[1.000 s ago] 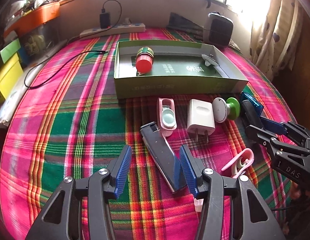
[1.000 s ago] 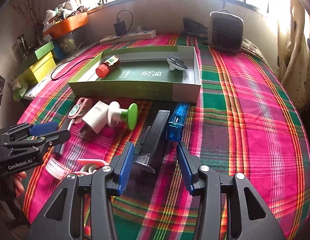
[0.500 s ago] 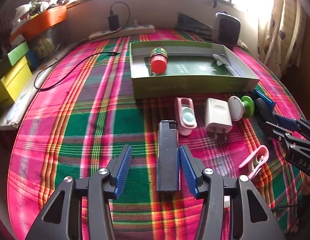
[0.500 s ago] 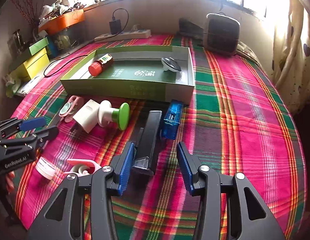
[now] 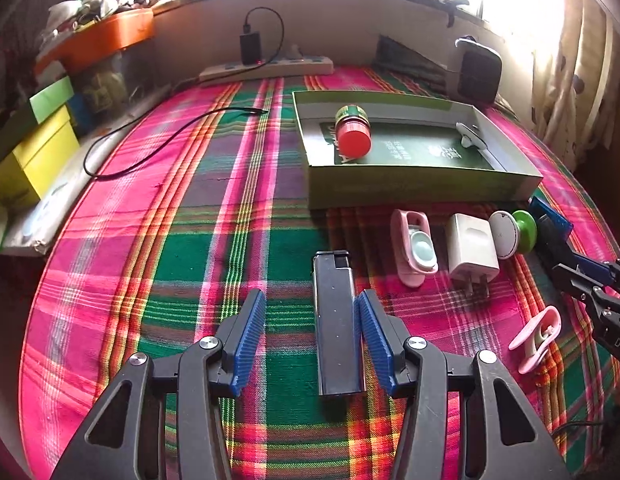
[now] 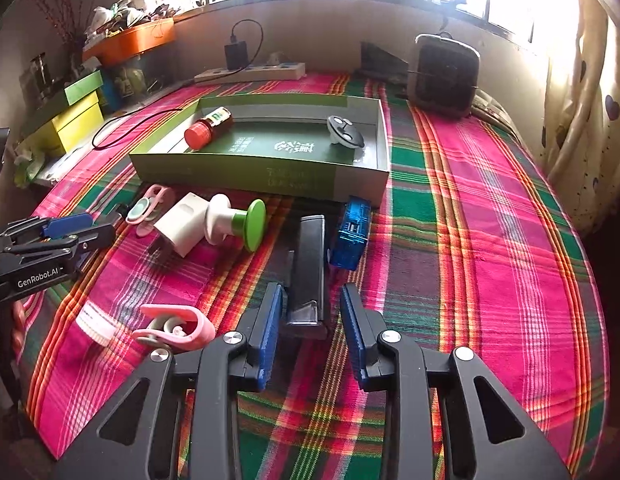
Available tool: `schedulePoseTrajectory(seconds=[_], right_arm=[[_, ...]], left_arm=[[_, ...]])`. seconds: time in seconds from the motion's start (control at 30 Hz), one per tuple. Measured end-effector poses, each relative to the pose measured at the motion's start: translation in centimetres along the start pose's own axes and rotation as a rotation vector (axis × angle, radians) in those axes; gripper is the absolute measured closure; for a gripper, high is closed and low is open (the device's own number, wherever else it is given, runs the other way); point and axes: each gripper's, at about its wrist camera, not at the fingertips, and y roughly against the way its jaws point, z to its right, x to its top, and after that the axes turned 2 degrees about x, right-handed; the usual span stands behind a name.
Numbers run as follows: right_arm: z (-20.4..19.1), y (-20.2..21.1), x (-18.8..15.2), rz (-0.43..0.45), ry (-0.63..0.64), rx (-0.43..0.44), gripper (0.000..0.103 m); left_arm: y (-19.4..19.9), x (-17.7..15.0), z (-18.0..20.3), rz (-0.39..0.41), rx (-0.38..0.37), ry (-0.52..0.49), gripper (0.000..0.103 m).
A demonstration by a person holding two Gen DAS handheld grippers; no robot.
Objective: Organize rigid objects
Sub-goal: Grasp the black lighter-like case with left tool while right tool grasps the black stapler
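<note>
On the cloth-covered table (image 6: 470, 208), the box (image 6: 270, 178) lies far, holding a bottle (image 6: 208, 128) at its left and a small disc (image 6: 344, 130) at its right, while near it a charger (image 6: 182, 224), knob (image 6: 238, 222) and two clips (image 6: 148, 208) (image 6: 176, 326) lie left of a long bar (image 6: 310, 264).

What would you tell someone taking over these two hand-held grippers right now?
Left hand-held gripper: open, one black bar between its fingers, ungripped.
Right hand-held gripper: jaws closing around the second black bar, not yet clamped.
Done: red-capped bottle and round grey piece lie in the green box.
Left: both bars, white charger, pink clips, blue block and green knob lie on the cloth.
</note>
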Motion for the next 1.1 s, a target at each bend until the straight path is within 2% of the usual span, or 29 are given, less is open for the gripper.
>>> schedulePoseTrajectory(seconds=[0.63,0.93,1.1], right_arm=[[-0.4,-1.5,1.2,-0.018,-0.015,0.052,0.078],[-0.1,-1.6,1.2,-0.016,-0.030,0.066,0.078],[-0.1,-1.5,1.2,-0.016,-0.035,0.069,0.078]], left_arm=[[0.0,0.2,-0.3,0.003,-0.017,0.009,0.055],[0.1,0.3,-0.7,0.006,-0.003,0.027,0.066],[0.1,0.3,-0.7,0.008,0.007,0.027,0.077]])
